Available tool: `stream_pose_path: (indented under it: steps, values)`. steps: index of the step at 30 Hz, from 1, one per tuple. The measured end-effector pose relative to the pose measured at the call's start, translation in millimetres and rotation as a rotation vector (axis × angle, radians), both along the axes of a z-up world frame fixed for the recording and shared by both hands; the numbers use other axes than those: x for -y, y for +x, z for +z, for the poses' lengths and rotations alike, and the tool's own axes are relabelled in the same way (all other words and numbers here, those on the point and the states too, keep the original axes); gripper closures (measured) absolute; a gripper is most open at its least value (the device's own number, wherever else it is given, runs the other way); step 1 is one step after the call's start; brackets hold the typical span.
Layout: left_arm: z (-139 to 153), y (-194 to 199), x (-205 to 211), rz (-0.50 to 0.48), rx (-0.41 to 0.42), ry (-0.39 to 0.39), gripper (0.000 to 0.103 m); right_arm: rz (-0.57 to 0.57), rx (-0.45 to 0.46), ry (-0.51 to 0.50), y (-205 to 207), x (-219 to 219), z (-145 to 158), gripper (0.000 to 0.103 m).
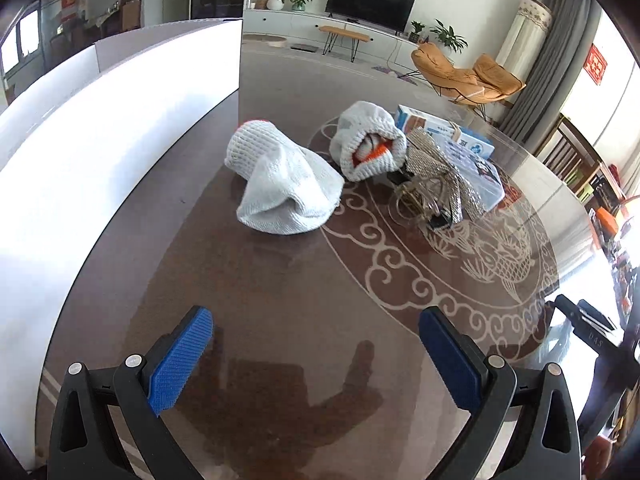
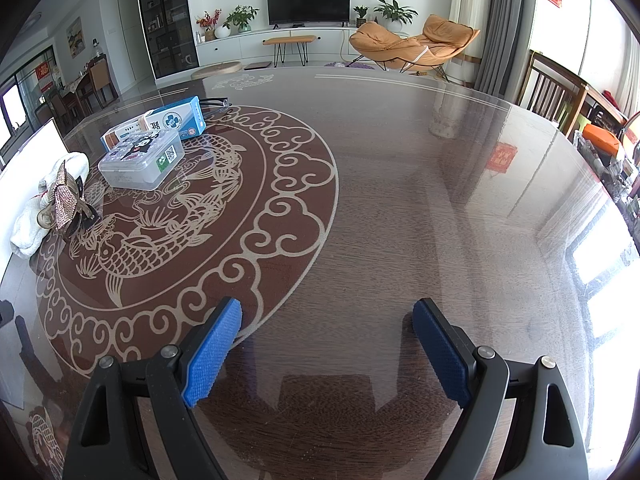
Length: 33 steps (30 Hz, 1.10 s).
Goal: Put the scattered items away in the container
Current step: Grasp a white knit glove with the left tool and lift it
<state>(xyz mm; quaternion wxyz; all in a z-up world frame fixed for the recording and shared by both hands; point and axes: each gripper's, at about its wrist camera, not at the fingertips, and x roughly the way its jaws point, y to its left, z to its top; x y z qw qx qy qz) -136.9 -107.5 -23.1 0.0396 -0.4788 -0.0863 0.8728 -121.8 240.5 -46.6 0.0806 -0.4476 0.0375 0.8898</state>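
Both my grippers hang over the table w/ nothing in them. Left gripper spread wide, right gripper same, blue pads apart, empty.

Stuff's bunched at 12 to 1 o'clock from my left: a white knit glove nearest, a second glove just behind at 1, its cuff showing orange inside. Touching that one's right side is a sparkly hair clip, then a clear plastic box and a blue carton stacked close behind. From my right it's all off at 10 o'clock.

The white container stands at 10 o'clock of my left, wall just beside the gloves. Prob the near glove goes first: soft, closest, short hop to the container.
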Motion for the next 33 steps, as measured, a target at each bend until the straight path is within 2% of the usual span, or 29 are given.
stream_pose_path:
  steps: [3,9,12,15,22,23,24,25,27,30,31,33]
  values:
    - [1,-39,5,-0.01,0.032,0.0,0.0,0.0,0.0,0.0,0,0,0,0.014]
    - [-22,-94,9,0.05,0.104,-0.091,0.0,0.0,0.0,0.0,0,0,0,0.014]
    - [-27,-103,3,0.042,0.102,-0.193,0.0,0.0,0.0,0.0,0,0,0,0.014]
    - [-29,-102,1,0.028,0.053,-0.195,0.0,0.0,0.0,0.0,0,0,0,0.014]
    - [-31,-103,2,-0.003,0.036,-0.198,0.0,0.0,0.0,0.0,0,0,0,0.014]
    - [-28,-100,1,-0.012,0.011,-0.198,0.015,0.0,0.0,0.0,0,0,0,0.014]
    - [-25,-95,1,-0.018,-0.018,-0.198,0.035,0.0,0.0,0.0,0,0,0,0.014]
    - [-24,-91,1,-0.026,-0.031,-0.197,0.04,0.0,0.0,0.0,0,0,0,0.014]
    - [-21,-81,4,-0.045,-0.051,-0.189,0.059,0.0,0.001,0.002,0,0,0,0.014]
    - [-19,-57,6,-0.094,-0.061,-0.164,0.061,0.034,0.008,-0.01,-1,-1,1,0.014]
    - [-19,-47,6,-0.113,-0.063,-0.161,0.061,0.098,-0.001,-0.045,-1,2,3,0.015]
    - [-19,-27,4,-0.146,-0.073,-0.17,0.061,0.261,-0.057,-0.192,0,16,15,0.015]
